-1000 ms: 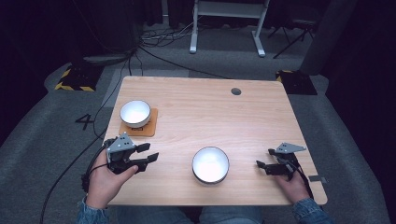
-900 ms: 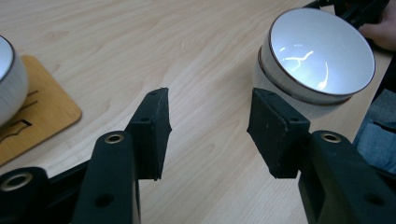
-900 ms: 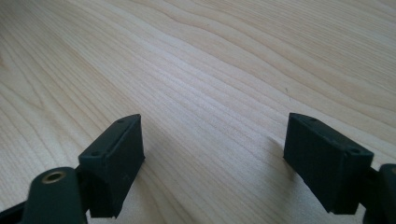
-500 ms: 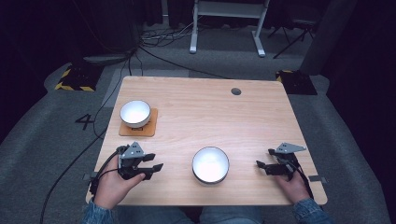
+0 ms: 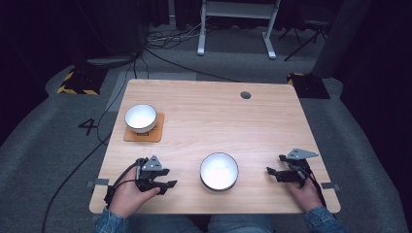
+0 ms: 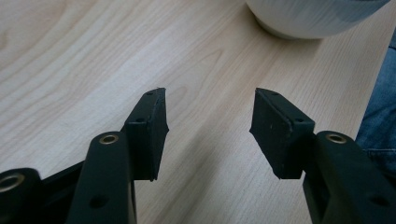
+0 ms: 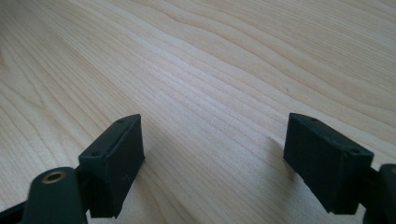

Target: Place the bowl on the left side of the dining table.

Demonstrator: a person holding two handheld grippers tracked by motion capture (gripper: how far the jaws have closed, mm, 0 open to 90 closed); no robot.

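A white bowl [image 5: 219, 171] sits near the front middle of the wooden table [image 5: 218, 121]. A second white bowl [image 5: 140, 118] rests on a brown square coaster [image 5: 144, 133] at the left. My left gripper [image 5: 170, 185] lies low at the front left, open and empty, pointing right toward the near bowl [image 6: 317, 16]. Between its fingers [image 6: 149, 126] there is bare wood. My right gripper [image 5: 270, 173] rests at the front right, open and empty, pointing left toward the same bowl. Its fingers [image 7: 116, 154] stand wide over bare wood.
A dark round hole [image 5: 245, 95] marks the table's far right part. Grey carpet surrounds the table, with cables [image 5: 87, 155] on the left and a white desk frame [image 5: 238, 24] behind. A black and yellow plate [image 5: 77, 82] lies on the floor at the left.
My left gripper has moved down toward the table's front edge and a little to the right. The right gripper and both bowls have stayed in place.
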